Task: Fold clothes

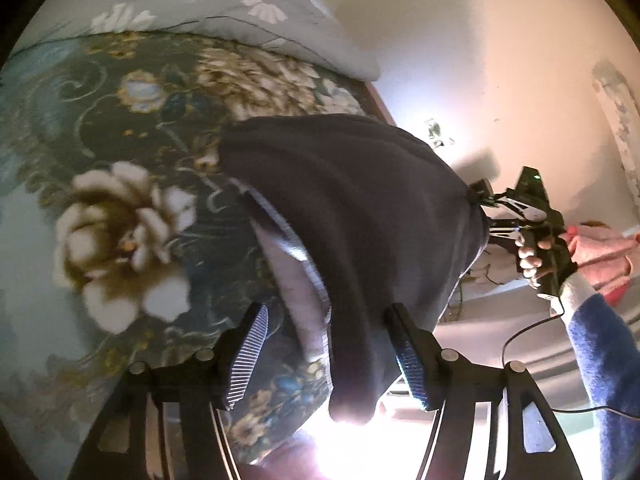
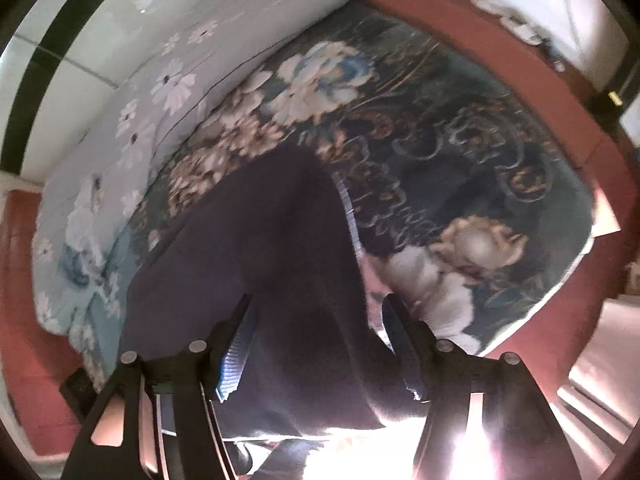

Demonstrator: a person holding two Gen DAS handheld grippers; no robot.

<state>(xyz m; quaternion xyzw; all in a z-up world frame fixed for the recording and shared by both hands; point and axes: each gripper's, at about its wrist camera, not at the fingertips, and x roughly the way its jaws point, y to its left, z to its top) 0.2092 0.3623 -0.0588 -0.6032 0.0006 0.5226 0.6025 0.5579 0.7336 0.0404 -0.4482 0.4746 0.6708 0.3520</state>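
A dark navy garment (image 1: 352, 208) with a pale lining hangs lifted above the floral bedcover (image 1: 120, 200). My left gripper (image 1: 328, 352) is open. The cloth passes between its fingers and drapes over the right finger (image 1: 408, 356); bedcover shows between the cloth and the left pad (image 1: 248, 356). In the left wrist view the garment tapers to a point at my right gripper (image 1: 480, 196), held by a hand (image 1: 532, 252). In the right wrist view the right gripper (image 2: 320, 352) has its fingers wide apart. The garment (image 2: 280, 240) fills the gap and covers the base of the right finger (image 2: 404, 344).
A pale blue quilt with white flowers (image 2: 140, 120) is bunched along the far side of the bed. A red-brown bed frame (image 2: 500, 60) borders the mattress, with a white wall (image 1: 480, 40) beyond. A blue sleeve (image 1: 600, 360) and a cable (image 1: 520, 336) are on the right.
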